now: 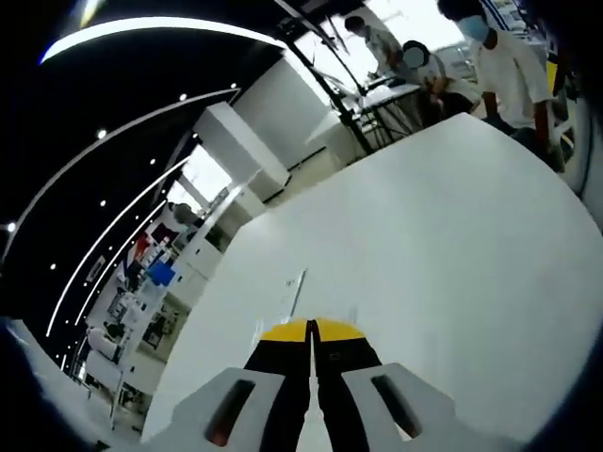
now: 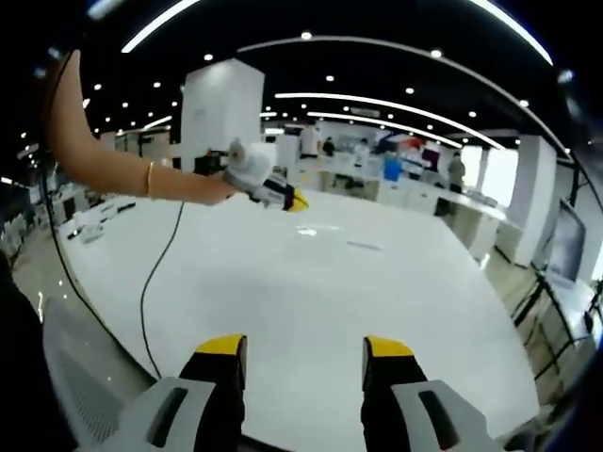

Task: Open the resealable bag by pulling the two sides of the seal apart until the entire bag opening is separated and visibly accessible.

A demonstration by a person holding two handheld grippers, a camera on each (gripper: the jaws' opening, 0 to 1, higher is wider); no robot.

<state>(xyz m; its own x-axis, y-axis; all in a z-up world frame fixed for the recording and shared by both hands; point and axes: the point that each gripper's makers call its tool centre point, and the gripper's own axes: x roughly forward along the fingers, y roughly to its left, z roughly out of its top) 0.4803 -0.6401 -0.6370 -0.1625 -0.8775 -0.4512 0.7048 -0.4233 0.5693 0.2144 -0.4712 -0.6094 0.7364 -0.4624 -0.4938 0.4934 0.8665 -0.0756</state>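
Right gripper [image 2: 305,350]: in the right gripper view its two yellow-tipped jaws rise from the bottom edge with a wide gap between them, nothing held; white tabletop shows through the gap.
Left gripper [image 1: 311,331]: in the left gripper view its yellow tips are pressed together with only a thin dark seam between them; nothing can be made out between the tips. In the right gripper view it is held up above the far left part of the table, yellow tip pointing right.
Arm [image 2: 104,160]: a person's bare forearm with a thin bracelet comes in from the upper left of the right gripper view and holds the left gripper.
Cable [image 2: 155,273]: a dark cable hangs from that gripper, runs across the tabletop and off its near left edge.
Table [image 2: 311,282]: broad, white, plain; it also stretches away ahead of the closed jaws in the left gripper view.
Resealable bag [image 2: 320,229]: a faint, clear, flat shape lying on the table past its middle, below and to the right of the raised left gripper, well apart from both; whether its seal is open I cannot tell.
Dark strip [image 2: 364,246]: a small thin mark on the table just right of the bag.
People [image 1: 490,56]: several stand beyond the table's far edge in the left gripper view.
Background: ceiling light strips, white pillars, desks.
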